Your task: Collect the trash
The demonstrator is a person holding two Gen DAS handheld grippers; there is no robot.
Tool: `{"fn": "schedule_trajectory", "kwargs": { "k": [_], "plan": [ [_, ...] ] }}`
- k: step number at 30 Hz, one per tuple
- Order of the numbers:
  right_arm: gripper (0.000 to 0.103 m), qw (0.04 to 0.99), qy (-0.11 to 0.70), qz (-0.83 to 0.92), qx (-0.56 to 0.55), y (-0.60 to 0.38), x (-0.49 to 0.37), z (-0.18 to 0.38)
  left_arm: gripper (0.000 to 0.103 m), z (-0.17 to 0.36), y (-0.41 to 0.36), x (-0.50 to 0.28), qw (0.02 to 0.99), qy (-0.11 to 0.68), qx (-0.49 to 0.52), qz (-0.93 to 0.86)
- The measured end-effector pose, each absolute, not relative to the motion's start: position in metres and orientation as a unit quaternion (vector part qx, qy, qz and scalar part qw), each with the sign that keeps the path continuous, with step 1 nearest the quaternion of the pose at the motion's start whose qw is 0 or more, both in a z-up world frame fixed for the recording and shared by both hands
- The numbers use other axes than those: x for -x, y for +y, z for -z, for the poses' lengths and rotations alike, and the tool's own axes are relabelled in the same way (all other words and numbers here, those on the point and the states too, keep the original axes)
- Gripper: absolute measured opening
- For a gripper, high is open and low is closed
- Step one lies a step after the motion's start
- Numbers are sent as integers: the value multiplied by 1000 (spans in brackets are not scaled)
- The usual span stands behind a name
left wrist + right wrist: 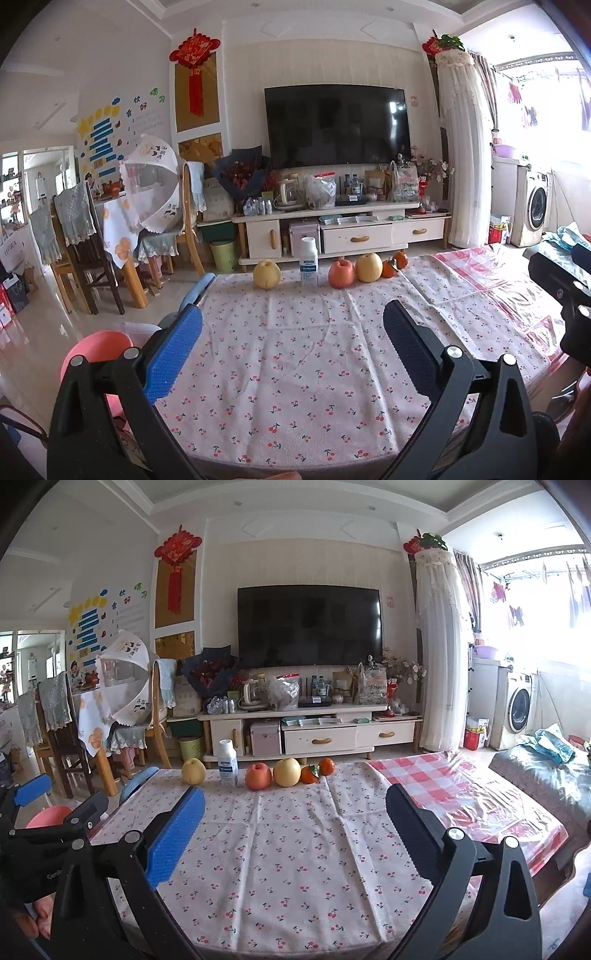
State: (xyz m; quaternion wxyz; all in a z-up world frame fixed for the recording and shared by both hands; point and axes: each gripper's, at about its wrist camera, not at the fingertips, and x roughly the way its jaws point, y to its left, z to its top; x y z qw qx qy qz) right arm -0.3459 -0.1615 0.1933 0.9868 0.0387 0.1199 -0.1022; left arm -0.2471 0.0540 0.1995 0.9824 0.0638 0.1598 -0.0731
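The table (295, 849), covered in a cherry-print white cloth, is carrying a row of fruit and one upright white plastic bottle with a blue label (228, 762) at its far edge, probably the trash. Left gripper (291, 354) and right gripper (295, 834) are both hanging open and empty, well short; either should be advancing level, straddling the bottle's body.

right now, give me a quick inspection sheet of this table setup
surface: table under a cherry-print cloth; red checked plastic sheet on its right part
job's things: no loose trash seen on the cloth; white bottle upright at the far edge
clutter: two pears, an apple and two tangerines lined up beside the bottle
grippers: left gripper open, nothing between the pads; right gripper open, nothing between the pads
cables: nothing seen
surroundings: TV, dining chairs, washing machine, green bin
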Motion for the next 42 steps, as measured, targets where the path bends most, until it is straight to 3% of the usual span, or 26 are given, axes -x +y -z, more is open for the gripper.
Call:
{"fn": "schedule_trajectory", "kwargs": {
  "k": [42],
  "plan": [
    [97, 986, 120, 111, -39, -165, 341, -187, 99, -186, 54, 242, 978, 174, -79, 80]
  ]
}}
